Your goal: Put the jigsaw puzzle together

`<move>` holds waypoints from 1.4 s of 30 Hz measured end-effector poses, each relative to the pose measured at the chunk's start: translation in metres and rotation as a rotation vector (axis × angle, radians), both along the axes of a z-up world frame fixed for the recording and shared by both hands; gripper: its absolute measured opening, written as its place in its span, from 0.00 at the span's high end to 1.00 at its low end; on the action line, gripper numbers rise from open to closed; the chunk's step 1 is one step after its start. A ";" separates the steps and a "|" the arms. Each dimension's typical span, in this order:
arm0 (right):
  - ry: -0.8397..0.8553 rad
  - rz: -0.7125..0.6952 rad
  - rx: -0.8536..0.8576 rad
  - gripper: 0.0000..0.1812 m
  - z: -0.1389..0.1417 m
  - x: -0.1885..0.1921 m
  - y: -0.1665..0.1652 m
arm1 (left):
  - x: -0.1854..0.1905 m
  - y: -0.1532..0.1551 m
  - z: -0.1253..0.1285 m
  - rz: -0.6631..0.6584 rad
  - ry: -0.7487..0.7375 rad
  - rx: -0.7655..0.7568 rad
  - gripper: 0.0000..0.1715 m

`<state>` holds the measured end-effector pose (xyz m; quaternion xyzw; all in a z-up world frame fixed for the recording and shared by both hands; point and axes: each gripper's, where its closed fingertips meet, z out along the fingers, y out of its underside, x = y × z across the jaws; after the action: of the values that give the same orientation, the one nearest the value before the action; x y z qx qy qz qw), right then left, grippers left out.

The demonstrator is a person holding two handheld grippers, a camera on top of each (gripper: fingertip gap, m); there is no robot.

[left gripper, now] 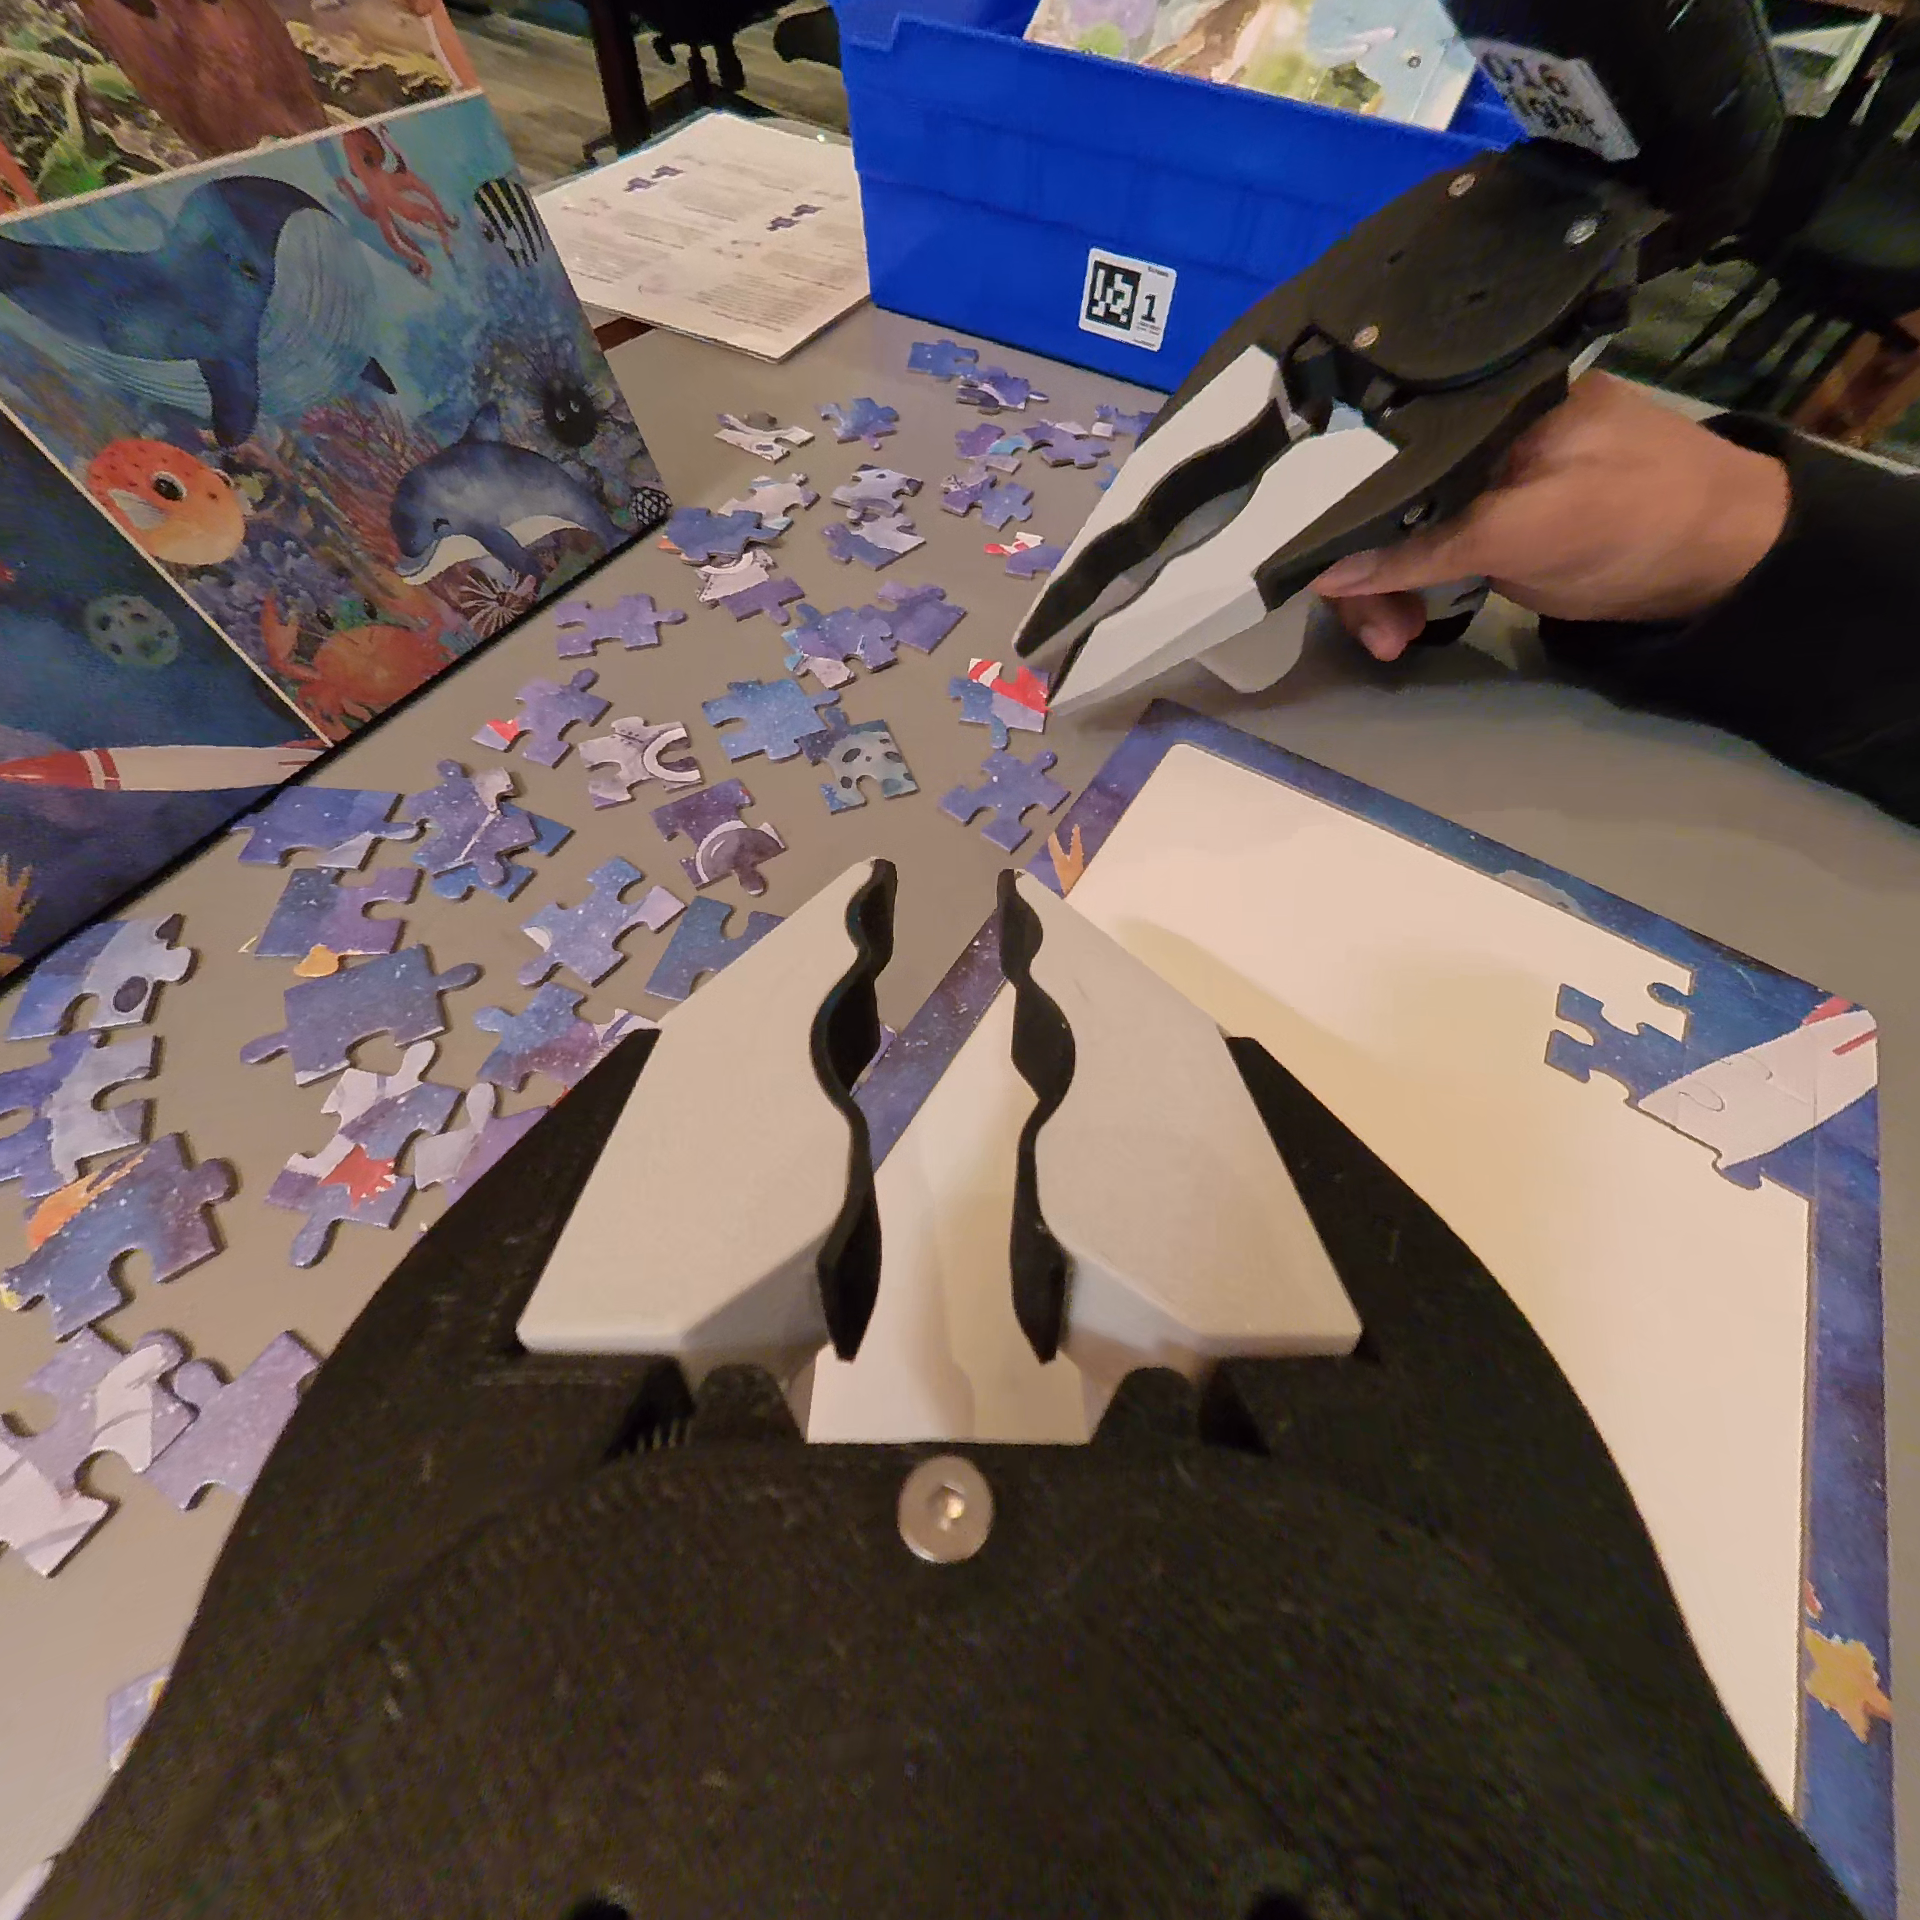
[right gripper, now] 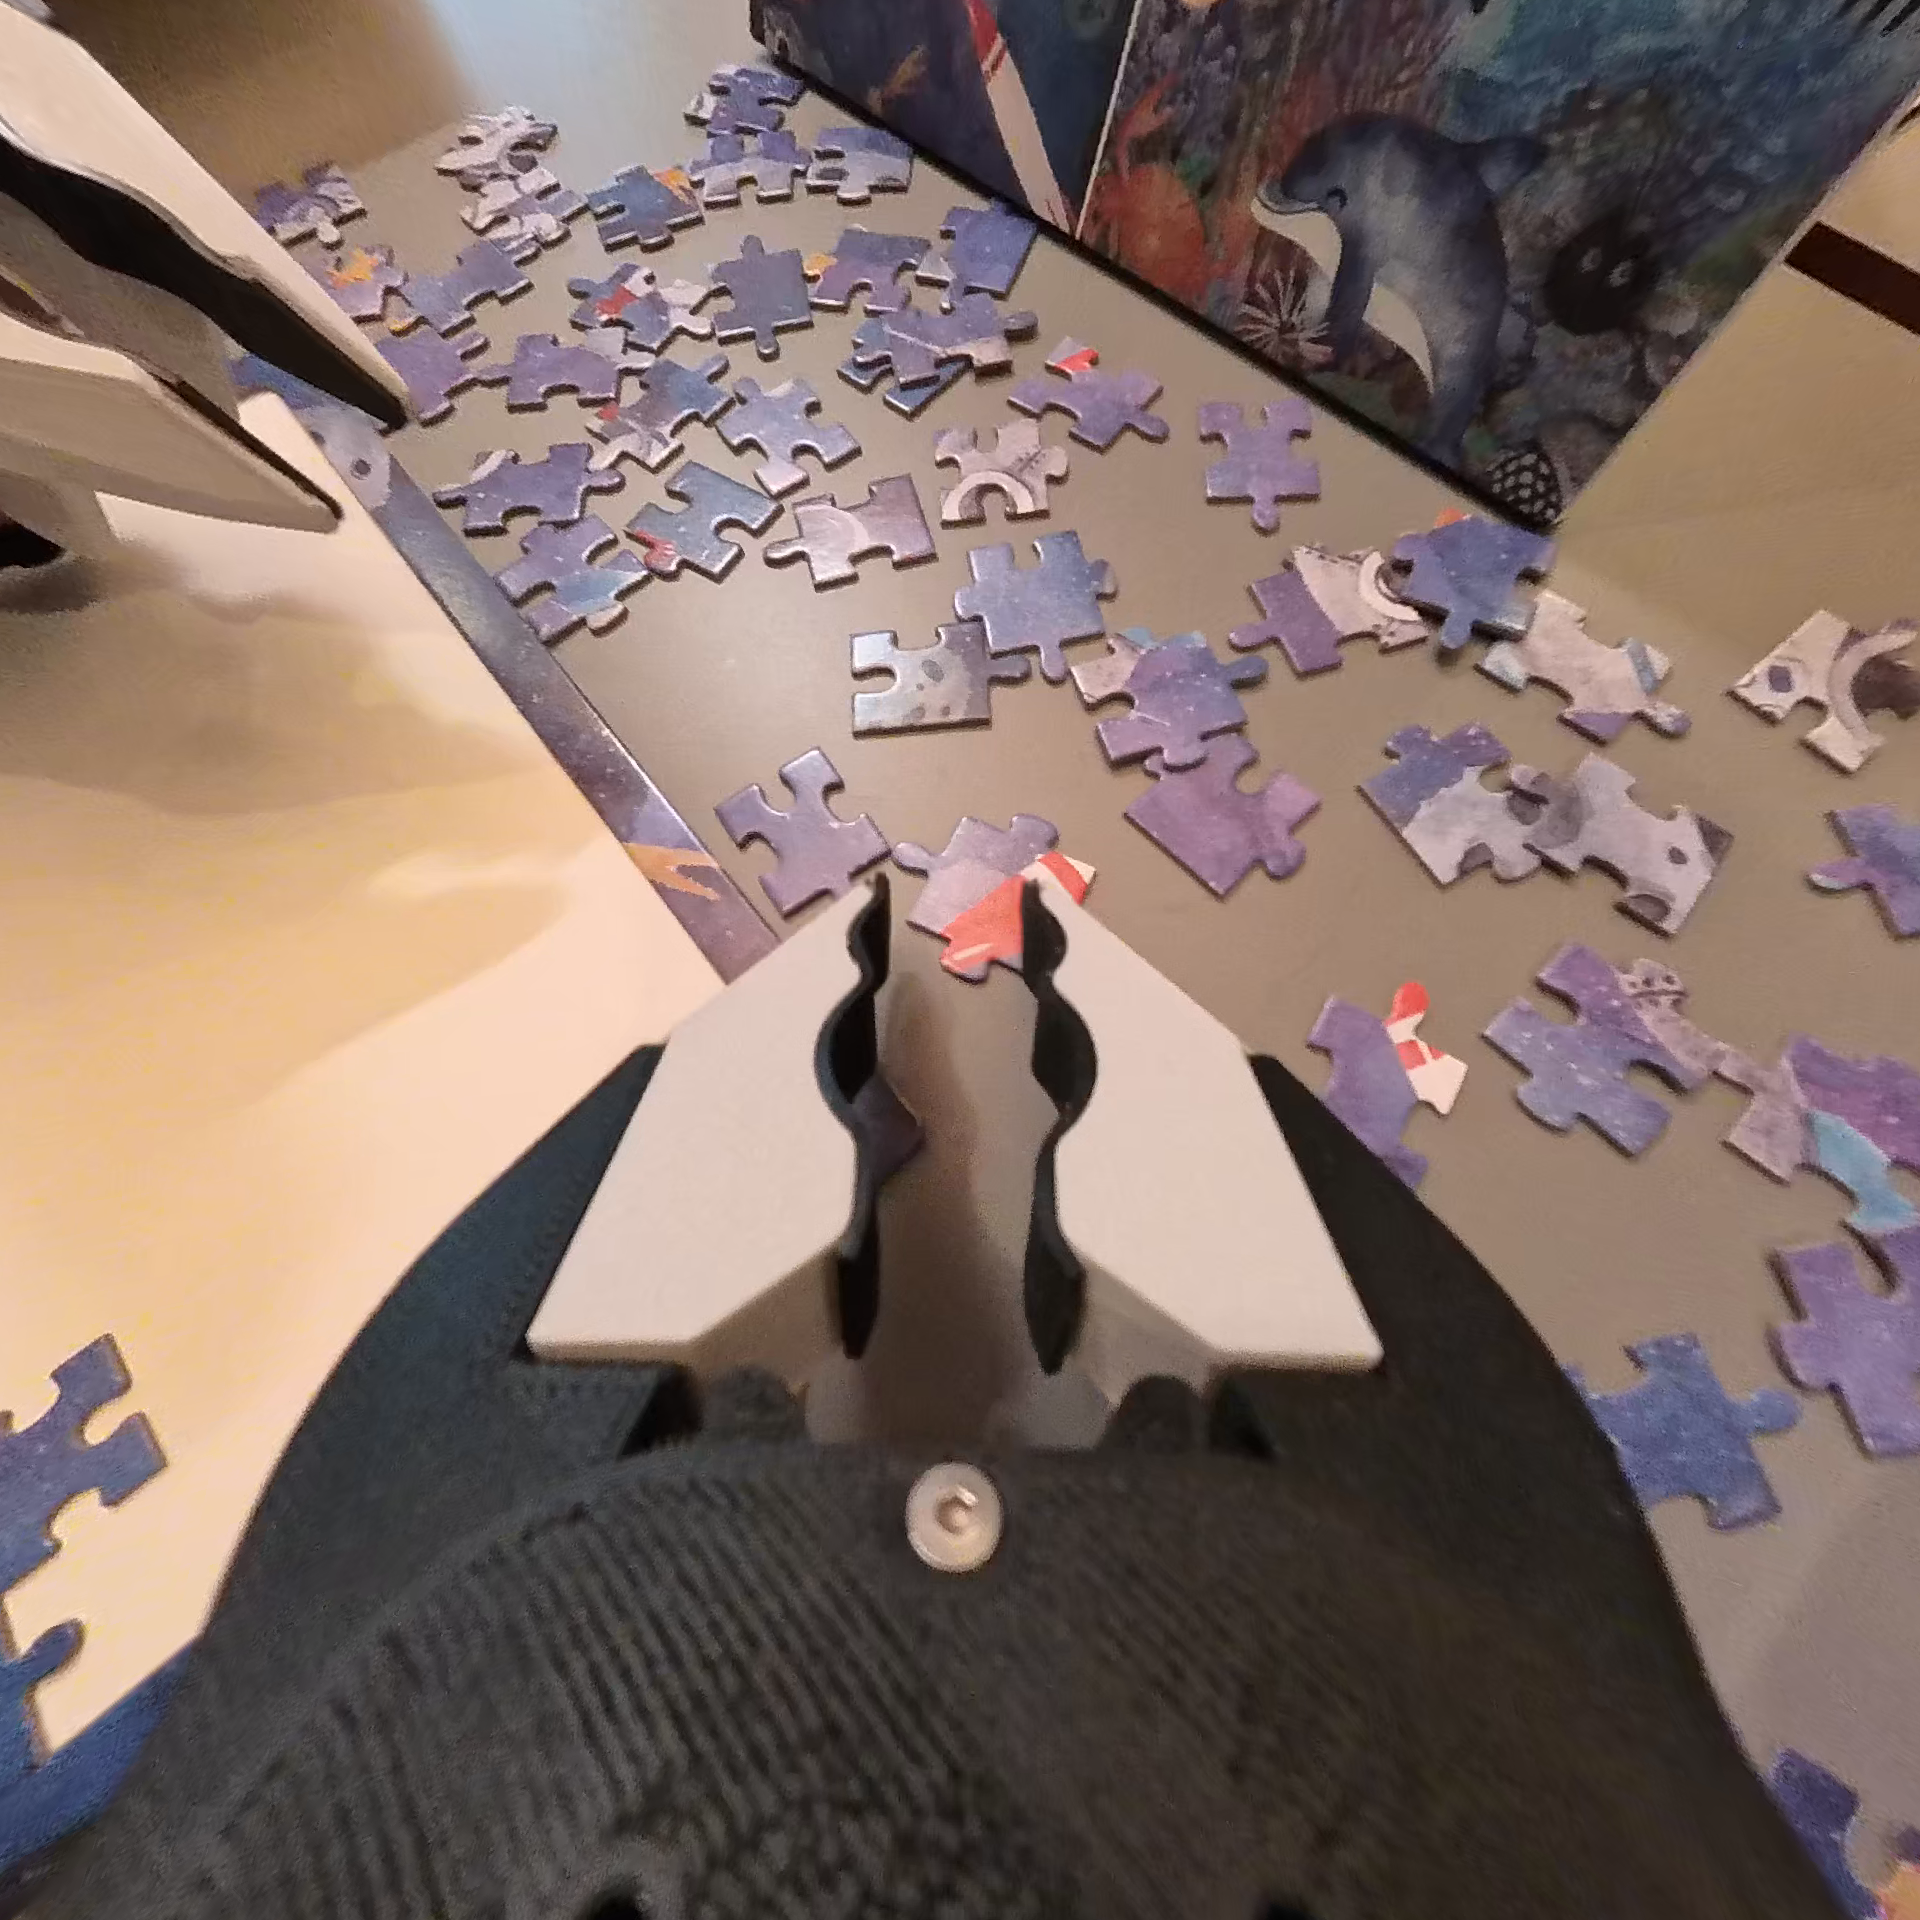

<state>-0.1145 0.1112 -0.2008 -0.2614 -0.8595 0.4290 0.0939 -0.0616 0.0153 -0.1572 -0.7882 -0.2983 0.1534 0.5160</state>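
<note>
The puzzle tray [left gripper: 1351, 1039] has a white floor and a blue border. A few joined pieces [left gripper: 1745, 1081] sit in its right corner. Many loose purple-blue pieces [left gripper: 582, 935] lie scattered on the grey table to its left. My left gripper [left gripper: 945, 883] is open and empty above the tray's left edge. My right gripper [left gripper: 1049, 675] is open, tips down at a red, white and purple piece [left gripper: 1003, 696]. In the right wrist view that piece [right gripper: 987, 894] lies on the table between the tips of the right gripper [right gripper: 956, 894]. The left gripper [right gripper: 353, 462] shows at upper left.
Picture boards with sea animals [left gripper: 312, 416] stand at the left, seen also in the right wrist view [right gripper: 1403, 208]. A blue bin [left gripper: 1039, 156] and a printed sheet [left gripper: 717, 229] are at the back. A hand [left gripper: 1610, 520] holds the right gripper. Across from one pair of fingers to the other is roughly 12 cm.
</note>
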 end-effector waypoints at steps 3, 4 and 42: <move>0.001 0.001 0.019 0.87 -0.004 0.000 0.000 | 0.000 0.000 0.000 -0.001 0.002 -0.001 0.89; 0.004 0.002 0.023 0.87 -0.004 0.000 0.000 | 0.000 0.000 0.000 -0.001 0.002 -0.001 0.89; 0.304 -0.242 -0.179 0.89 0.083 -0.034 0.075 | -0.018 -0.049 0.054 0.249 0.204 0.164 1.00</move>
<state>-0.1485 0.1860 -0.1178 -0.3021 -0.7563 0.5237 0.2498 -0.0799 -0.0341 -0.1036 -0.6807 -0.3514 0.2703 0.5832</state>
